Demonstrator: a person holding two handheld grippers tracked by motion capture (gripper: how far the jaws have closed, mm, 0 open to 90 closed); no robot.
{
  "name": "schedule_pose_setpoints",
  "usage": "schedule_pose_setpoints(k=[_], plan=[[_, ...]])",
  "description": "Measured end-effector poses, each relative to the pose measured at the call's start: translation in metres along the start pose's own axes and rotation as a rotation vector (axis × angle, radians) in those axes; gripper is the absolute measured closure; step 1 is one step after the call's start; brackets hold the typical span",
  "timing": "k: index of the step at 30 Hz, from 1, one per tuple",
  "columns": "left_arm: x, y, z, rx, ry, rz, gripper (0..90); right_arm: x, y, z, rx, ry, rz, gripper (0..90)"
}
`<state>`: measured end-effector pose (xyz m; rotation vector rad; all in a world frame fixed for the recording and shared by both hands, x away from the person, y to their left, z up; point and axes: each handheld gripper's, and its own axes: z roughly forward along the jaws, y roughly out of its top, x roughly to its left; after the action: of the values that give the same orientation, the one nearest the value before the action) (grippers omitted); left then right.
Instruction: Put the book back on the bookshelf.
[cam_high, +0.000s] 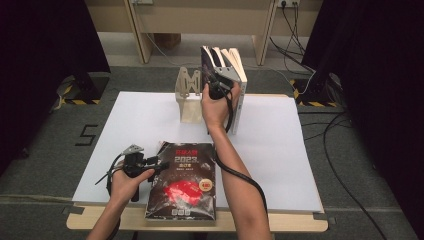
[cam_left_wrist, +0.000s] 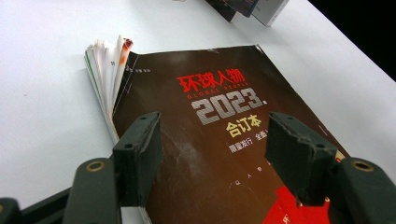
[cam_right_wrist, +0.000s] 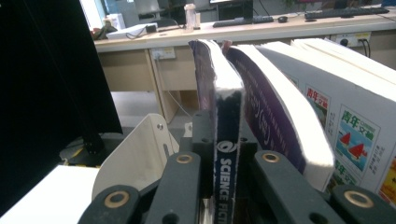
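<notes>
Right gripper (cam_right_wrist: 227, 186): clamped on the spine of the upright dark book (cam_right_wrist: 226, 121), beside the bookend (cam_high: 189, 100).
Left gripper (cam_left_wrist: 212, 154): jaws wide, magazine (cam_left_wrist: 219, 140) lying flat beneath them.
Hidden: book's lower spine, behind the jaws.

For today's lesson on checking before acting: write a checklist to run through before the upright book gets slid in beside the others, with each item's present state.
1. Right tongs clamped on the Science Fiction book spine: ok.
2. Held book upright, next to the standing books: ok.
3. Bookend stands at the row's left: ok.
4. Left tongs open, over the 2023 magazine, not gripping it: ok.
5. Magazine lies flat on the white table, away from the row: ok.
6. Held book's bottom edge resting on the table: cannot tell.
</notes>
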<state>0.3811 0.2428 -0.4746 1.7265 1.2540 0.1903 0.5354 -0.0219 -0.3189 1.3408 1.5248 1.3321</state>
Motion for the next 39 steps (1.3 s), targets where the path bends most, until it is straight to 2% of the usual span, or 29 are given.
schedule_pose_setpoints(k=[14,18,22,30,39], plan=[[0.000,0.000,0.000,-0.002,0.001,0.002,35.8,0.002,-0.002,0.008,-0.010,-0.012,-0.004,84.6],[0.000,0.000,0.000,-0.002,0.000,0.004,35.8,0.001,-0.005,0.010,-0.003,-0.024,-0.011,84.3],[0.000,0.000,0.000,0.004,-0.001,0.007,35.7,-0.001,-0.006,0.009,0.017,-0.015,-0.005,82.9],[-0.003,0.000,0.001,0.004,-0.003,0.008,35.7,-0.005,-0.007,-0.005,0.028,0.012,0.000,78.0],[-0.004,0.000,0.001,0.003,-0.005,0.008,35.7,-0.008,-0.012,-0.022,0.076,0.032,0.011,75.7]])
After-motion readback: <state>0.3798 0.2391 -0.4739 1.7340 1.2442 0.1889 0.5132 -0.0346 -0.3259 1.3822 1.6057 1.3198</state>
